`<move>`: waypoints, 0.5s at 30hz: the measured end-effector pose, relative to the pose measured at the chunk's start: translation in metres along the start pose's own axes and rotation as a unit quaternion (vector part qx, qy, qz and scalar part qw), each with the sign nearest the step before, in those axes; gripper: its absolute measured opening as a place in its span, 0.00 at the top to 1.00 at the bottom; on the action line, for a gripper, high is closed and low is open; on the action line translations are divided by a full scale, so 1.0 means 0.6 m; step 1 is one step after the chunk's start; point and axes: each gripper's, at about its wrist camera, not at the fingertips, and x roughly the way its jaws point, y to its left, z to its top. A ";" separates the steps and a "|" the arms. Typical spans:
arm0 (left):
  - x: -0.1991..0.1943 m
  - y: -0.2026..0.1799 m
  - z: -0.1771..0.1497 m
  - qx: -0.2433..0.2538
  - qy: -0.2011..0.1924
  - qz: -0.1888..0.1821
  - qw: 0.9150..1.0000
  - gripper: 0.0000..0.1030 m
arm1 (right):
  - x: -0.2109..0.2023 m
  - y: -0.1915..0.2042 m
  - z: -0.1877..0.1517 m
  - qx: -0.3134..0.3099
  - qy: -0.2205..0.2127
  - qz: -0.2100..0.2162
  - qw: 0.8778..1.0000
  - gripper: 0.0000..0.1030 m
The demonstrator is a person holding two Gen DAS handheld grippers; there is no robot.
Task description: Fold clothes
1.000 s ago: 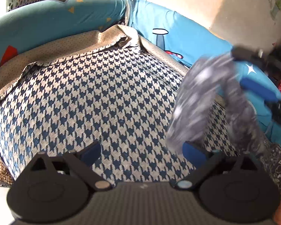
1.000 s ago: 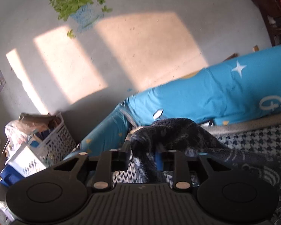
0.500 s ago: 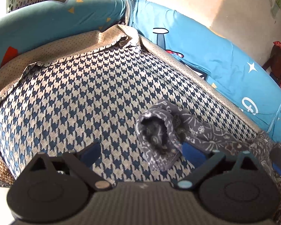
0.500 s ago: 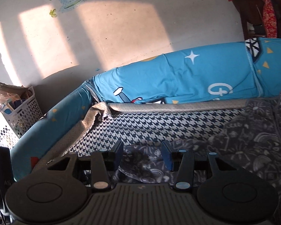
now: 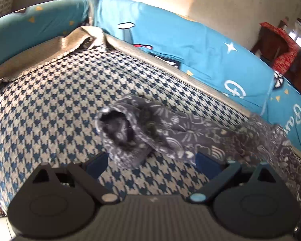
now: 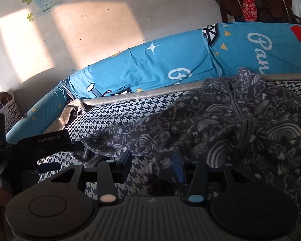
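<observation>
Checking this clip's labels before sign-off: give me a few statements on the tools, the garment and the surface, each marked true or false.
1. The dark grey fleece garment with white doodle print lies on the blue-and-white houndstooth cushion. True.
2. The left tool is clamped on the sleeve. False: its fingers are spread, the sleeve cuff lying between and ahead of them.
3. The right tool is open. True.
4. The garment is neatly folded. False: it lies rumpled and spread.
5. Turquoise printed bolsters border the cushion. True.
</observation>
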 end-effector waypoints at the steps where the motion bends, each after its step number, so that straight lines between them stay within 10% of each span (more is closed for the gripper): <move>1: 0.001 -0.007 -0.002 0.007 0.001 -0.006 1.000 0.05 | -0.008 -0.003 -0.007 -0.002 0.001 -0.004 1.000 0.55; 15: 0.018 -0.096 -0.045 0.101 0.025 -0.078 0.992 0.03 | -0.083 -0.018 -0.092 -0.038 0.027 -0.048 0.998 0.54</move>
